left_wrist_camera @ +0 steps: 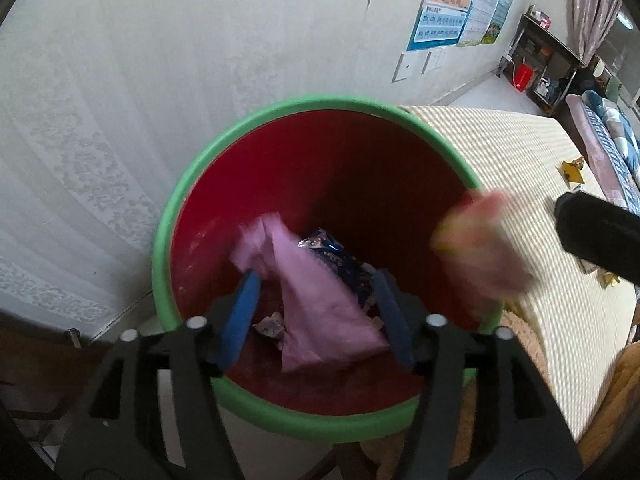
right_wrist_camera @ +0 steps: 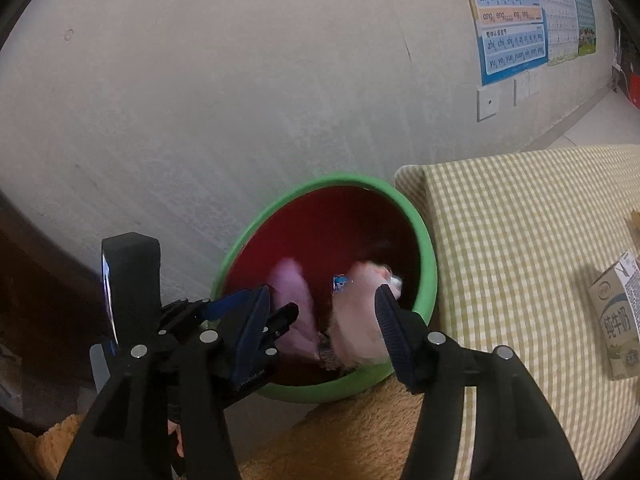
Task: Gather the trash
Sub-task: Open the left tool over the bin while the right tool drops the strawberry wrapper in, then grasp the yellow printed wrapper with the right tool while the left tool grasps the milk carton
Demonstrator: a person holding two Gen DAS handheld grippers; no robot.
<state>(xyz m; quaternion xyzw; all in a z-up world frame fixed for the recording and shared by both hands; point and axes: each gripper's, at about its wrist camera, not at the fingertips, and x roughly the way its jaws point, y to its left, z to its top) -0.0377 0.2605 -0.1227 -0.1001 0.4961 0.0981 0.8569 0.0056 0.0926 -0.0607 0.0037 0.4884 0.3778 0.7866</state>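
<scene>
A red bin with a green rim (left_wrist_camera: 188, 196) stands against the wall beside the checked table; it also shows in the right wrist view (right_wrist_camera: 428, 264). My left gripper (left_wrist_camera: 316, 308) is open right over the bin mouth, with a blurred pink wrapper (left_wrist_camera: 320, 304) between and below its fingers, apart from them. A blue wrapper (left_wrist_camera: 340, 260) lies in the bin. My right gripper (right_wrist_camera: 320, 320) is open above the bin; a blurred pink-and-yellow wrapper (right_wrist_camera: 360, 320) is in the air between its fingers, also seen from the left wrist (left_wrist_camera: 480, 248).
The table with a yellow checked cloth (right_wrist_camera: 520, 248) is to the right of the bin. A milk carton (right_wrist_camera: 616, 320) lies on it. Small yellow wrappers (left_wrist_camera: 572, 170) sit farther along the table. An orange fuzzy cloth (right_wrist_camera: 340, 436) hangs at the near edge.
</scene>
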